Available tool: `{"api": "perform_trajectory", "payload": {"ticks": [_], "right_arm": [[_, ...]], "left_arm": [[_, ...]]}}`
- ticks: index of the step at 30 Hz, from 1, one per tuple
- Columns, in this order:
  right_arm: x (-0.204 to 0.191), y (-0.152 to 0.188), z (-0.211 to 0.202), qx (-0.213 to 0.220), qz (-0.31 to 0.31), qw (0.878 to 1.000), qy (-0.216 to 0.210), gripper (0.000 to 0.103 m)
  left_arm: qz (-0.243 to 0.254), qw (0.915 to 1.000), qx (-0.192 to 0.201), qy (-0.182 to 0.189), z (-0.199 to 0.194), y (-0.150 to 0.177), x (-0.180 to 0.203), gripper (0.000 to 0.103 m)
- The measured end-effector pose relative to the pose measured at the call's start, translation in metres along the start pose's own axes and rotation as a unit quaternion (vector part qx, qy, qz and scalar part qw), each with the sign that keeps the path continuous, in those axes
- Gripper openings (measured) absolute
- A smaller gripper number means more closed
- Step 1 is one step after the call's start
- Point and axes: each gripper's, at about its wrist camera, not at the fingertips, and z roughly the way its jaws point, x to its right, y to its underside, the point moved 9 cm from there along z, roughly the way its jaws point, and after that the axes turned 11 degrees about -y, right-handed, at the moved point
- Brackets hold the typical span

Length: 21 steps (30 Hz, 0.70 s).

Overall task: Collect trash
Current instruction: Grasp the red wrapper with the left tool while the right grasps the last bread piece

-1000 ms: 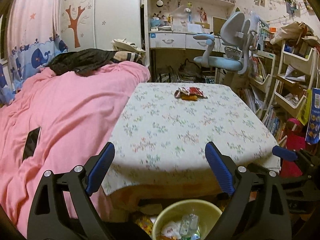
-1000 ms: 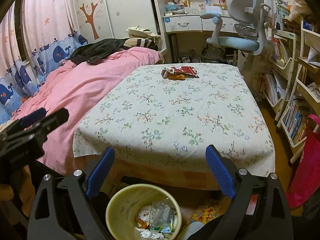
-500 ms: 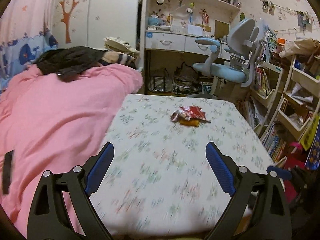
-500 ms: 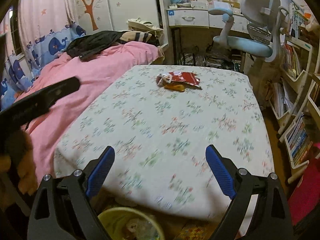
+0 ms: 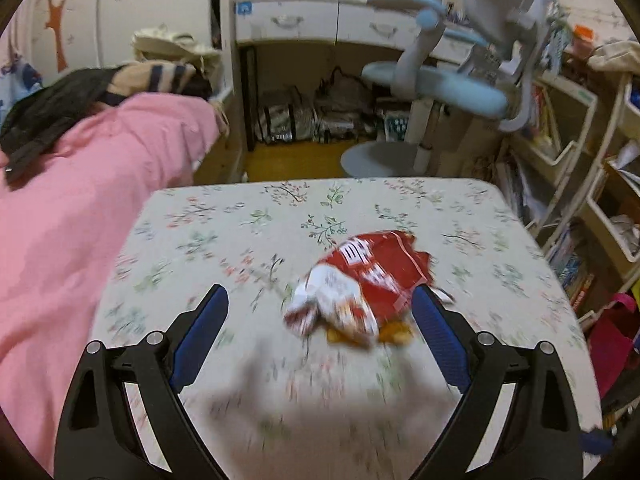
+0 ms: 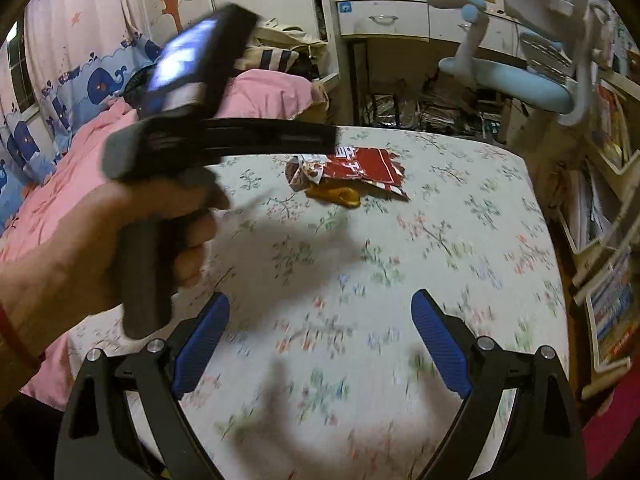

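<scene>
Both claws have swung forward over the desk (image 5: 192, 232) since a second ago, leaving the trash bin out of view. Left claw (image 5: 320, 332), spread wide and released, hovers just short of the red snack wrapper (image 5: 372, 268) lying toward the desk's far edge. Right claw (image 6: 318, 340) is likewise released, farther back; a hand (image 6: 100, 248) grips the left tool.
</scene>
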Motion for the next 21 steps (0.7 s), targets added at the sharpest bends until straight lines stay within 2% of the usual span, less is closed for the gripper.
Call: {"api": "perform_trajectory", "payload": {"ticks": [4,5,6,7,8,12,17,21], "right_arm": [[0.009,-0.010,0.016,-0.005,-0.002,1.000,-0.006,0.089],[0.010,-0.012,0.019,-0.006,-0.003,1.000,-0.007,0.089],[0.012,-0.014,0.023,-0.006,-0.004,1.000,-0.007,0.089],[0.015,-0.016,0.026,-0.007,-0.006,1.000,-0.008,0.088],[0.017,-0.019,0.031,-0.009,-0.008,1.000,-0.008,0.088],[0.022,-0.029,0.048,-0.014,-0.007,1.000,-0.014,0.088],[0.025,-0.044,0.065,-0.016,-0.002,0.999,-0.029,0.088],[0.021,-0.053,0.079,-0.024,-0.017,0.999,-0.036,0.085]], "left_arm": [[0.007,0.9994,-0.034,0.002,0.047,-0.009,0.010,0.086],[0.012,0.9989,-0.044,0.008,0.057,-0.009,0.014,0.077],[0.019,0.9979,-0.059,0.022,0.064,-0.007,0.019,0.060],[0.026,0.9964,-0.073,0.036,0.070,-0.005,0.022,0.047],[0.033,0.9940,-0.088,0.056,0.077,-0.003,0.028,0.039],[0.015,0.9914,-0.089,0.095,0.076,-0.008,0.025,0.023],[-0.051,0.9924,-0.059,0.095,0.065,-0.019,-0.015,0.019],[-0.072,0.9930,-0.048,0.080,0.057,-0.020,-0.044,0.018]]}}
